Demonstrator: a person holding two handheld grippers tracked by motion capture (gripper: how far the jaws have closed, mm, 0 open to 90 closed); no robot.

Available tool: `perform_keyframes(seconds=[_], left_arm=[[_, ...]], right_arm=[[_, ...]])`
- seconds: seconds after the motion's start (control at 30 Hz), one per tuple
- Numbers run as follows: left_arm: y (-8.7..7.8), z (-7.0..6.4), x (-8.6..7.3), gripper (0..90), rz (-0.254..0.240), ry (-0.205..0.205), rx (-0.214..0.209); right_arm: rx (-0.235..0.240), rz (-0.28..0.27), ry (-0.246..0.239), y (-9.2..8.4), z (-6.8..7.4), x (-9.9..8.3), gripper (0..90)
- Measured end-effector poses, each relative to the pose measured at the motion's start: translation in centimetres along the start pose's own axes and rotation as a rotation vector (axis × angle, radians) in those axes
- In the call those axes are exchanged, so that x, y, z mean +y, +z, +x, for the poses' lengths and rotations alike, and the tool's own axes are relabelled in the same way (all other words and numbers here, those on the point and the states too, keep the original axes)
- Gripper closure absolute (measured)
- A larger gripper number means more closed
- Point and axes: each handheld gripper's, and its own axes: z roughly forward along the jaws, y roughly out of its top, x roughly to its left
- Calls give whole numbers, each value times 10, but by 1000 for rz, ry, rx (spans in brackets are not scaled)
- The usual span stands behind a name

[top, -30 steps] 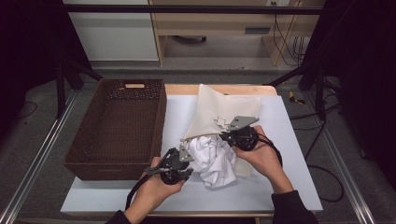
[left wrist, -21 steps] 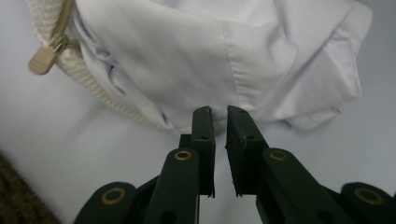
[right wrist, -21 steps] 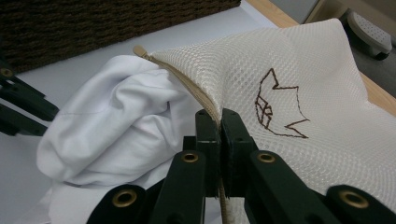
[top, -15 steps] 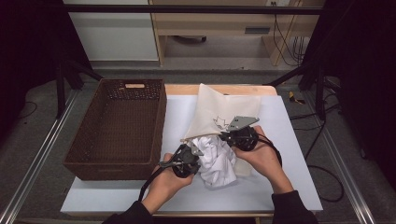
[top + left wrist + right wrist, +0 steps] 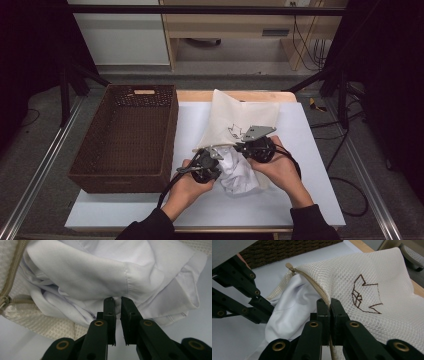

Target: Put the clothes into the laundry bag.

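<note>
The right hand-held gripper [image 5: 329,302] is clamping the zipper edge of the mesh bag [image 5: 374,290]. Just beside that bag's mouth, the left hand-held gripper [image 5: 117,301] is pinching a fold of the white shirt [image 5: 100,272], its jaws having just been closing.

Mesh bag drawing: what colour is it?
Dark brown line drawing on the cream mesh bag; clearest in the right gripper view.

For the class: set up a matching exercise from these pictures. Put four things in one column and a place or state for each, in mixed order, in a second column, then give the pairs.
1. white garment
2. mesh laundry bag
3. wicker basket
4. right tongs

A. stands left of the bag
B. shut on the zipper edge
C. bulges from the bag's opening
D. bears a brown line drawing

Pairs: 1-C, 2-D, 3-A, 4-B
</note>
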Motion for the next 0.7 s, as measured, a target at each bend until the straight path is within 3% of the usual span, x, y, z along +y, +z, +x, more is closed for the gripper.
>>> perform_keyframes(seconds=[0.7], left_arm=[[17, 12, 10, 862, -26, -32, -13]], right_arm=[[6, 16, -1, 5, 2, -5, 877]])
